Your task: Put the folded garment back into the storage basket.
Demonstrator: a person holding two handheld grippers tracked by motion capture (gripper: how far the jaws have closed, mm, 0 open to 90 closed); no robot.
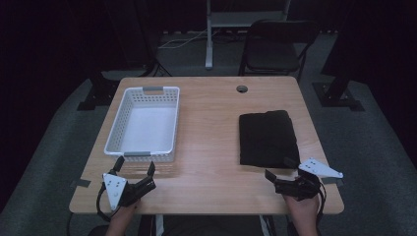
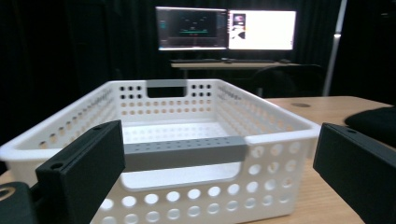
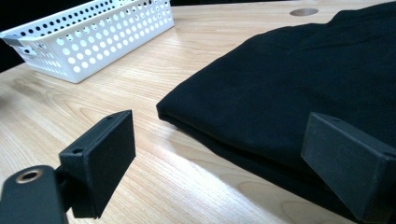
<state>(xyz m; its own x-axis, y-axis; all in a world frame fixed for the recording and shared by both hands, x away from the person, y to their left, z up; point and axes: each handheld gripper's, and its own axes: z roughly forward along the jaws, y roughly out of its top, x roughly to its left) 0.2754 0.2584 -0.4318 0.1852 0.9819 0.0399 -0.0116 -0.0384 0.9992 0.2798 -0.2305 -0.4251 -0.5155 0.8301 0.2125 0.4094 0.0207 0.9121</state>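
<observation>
A white perforated basket (image 1: 114, 126) with grey handles stands empty on the left half of the wooden table (image 1: 209, 132). A folded black cloth (image 1: 268, 137) lies flat on the right half. My left gripper (image 1: 135, 166) is open just in front of the basket's near wall (image 2: 196, 198), jaws wide on either side of the grey handle (image 2: 184, 151). My right gripper (image 1: 278, 168) is open at the cloth's near edge (image 3: 299, 93), held low over the table, with nothing between its jaws.
A round cable hole (image 1: 241, 89) sits near the table's far edge. Behind the table stand a black folding chair (image 1: 275, 46) and a desk leg (image 1: 209, 34). Two lit monitors (image 2: 226, 29) glow on a far desk. Bare wood lies between basket and cloth.
</observation>
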